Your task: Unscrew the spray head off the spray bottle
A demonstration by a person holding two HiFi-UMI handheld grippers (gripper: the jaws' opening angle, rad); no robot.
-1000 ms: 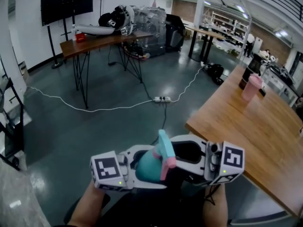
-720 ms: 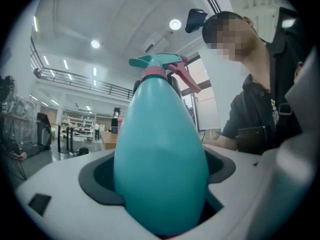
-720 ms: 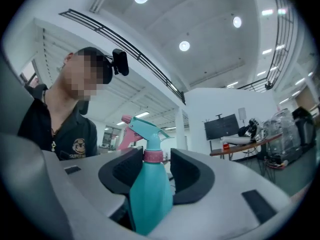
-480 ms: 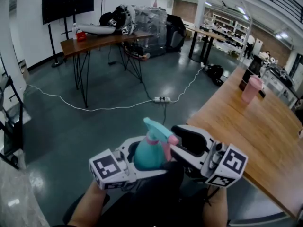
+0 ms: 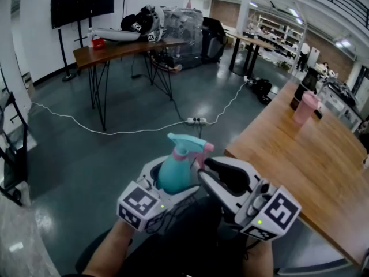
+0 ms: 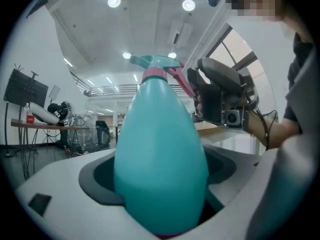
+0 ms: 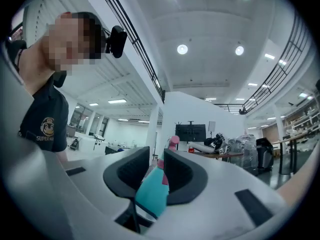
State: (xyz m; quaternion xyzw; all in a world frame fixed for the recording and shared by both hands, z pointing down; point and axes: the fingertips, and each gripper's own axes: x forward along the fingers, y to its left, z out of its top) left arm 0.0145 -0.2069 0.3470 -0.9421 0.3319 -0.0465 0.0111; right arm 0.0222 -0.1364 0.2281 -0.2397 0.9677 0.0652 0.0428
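Spray bottle (image 5: 173, 167) clamped in left tool (image 5: 173, 181); shirt (image 7: 42, 119) print begins "SUPER".

Bottle (image 5: 172, 175) in L claw (image 5: 173, 182); R claw (image 5: 205, 167) on head (image 5: 187, 143) (table (image 5: 300, 154) rt).

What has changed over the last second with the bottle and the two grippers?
The left gripper swung round with the spray bottle, so the nozzle of the spray head, earlier aimed away from the person, now points left. The right gripper opened its jaws wide, then has just been closing them, and they now appear pinched on the spray head. Unchanged: the left grip on the bottle body, and the head is still attached.
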